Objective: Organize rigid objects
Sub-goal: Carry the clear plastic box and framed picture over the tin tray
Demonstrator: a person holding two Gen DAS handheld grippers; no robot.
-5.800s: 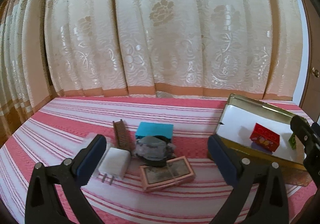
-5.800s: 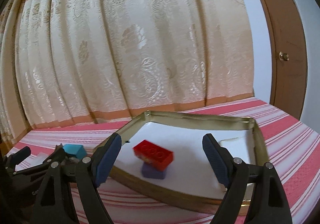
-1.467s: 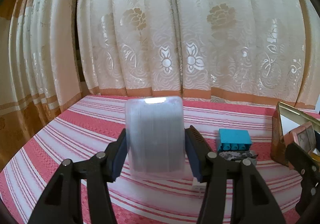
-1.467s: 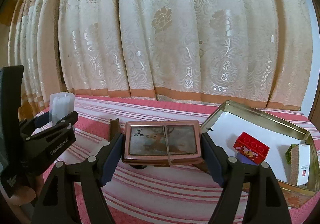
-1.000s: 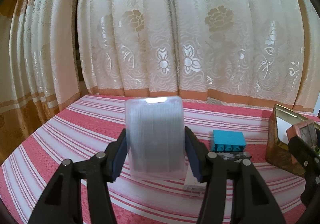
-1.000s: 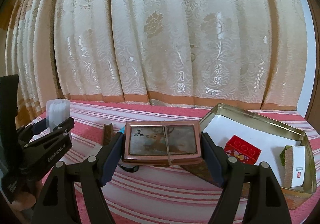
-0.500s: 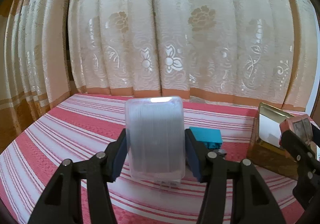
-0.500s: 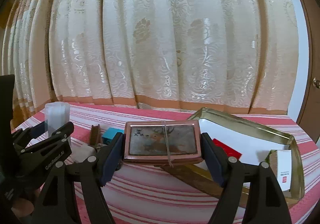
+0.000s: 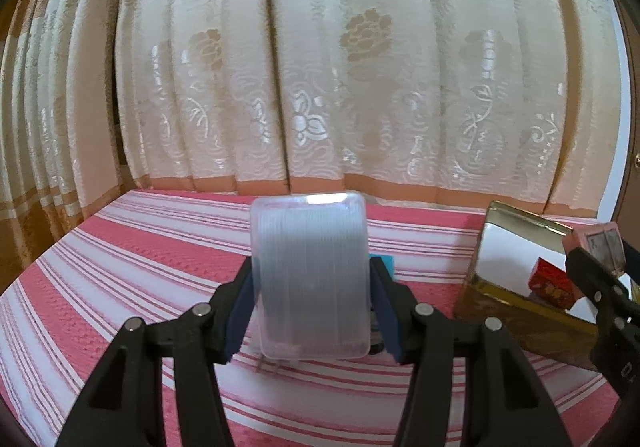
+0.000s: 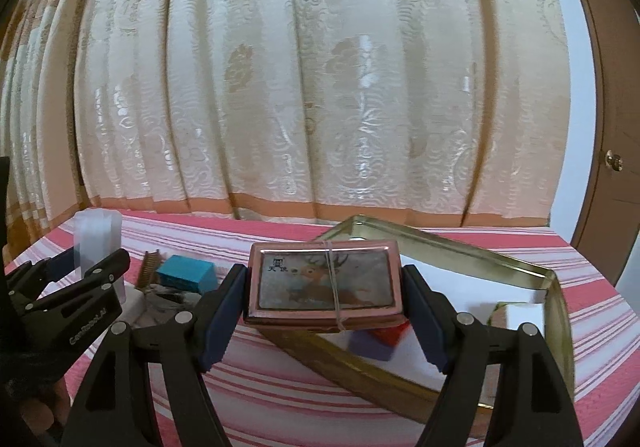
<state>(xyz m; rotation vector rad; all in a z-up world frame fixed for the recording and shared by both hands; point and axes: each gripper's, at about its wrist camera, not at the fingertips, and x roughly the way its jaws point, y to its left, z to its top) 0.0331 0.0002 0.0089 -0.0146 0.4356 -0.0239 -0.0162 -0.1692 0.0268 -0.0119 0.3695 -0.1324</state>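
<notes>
Fingers of both grippers are loaded: left gripper clamps a translucent plastic case upright, long axis vertical; right gripper pinches a pink deer-print tin by its short ends, long axis crosswise. Both are held above the striped bed. Gold tray sits toward the bed's right edge, ahead and right of the right fingers, so that hand is nearer; the tin hangs over the tray's near-left rim. Tray holds a red block, a purple block and a white box; its white floor behind them looks free. Blue block and comb remain on the bed.
</notes>
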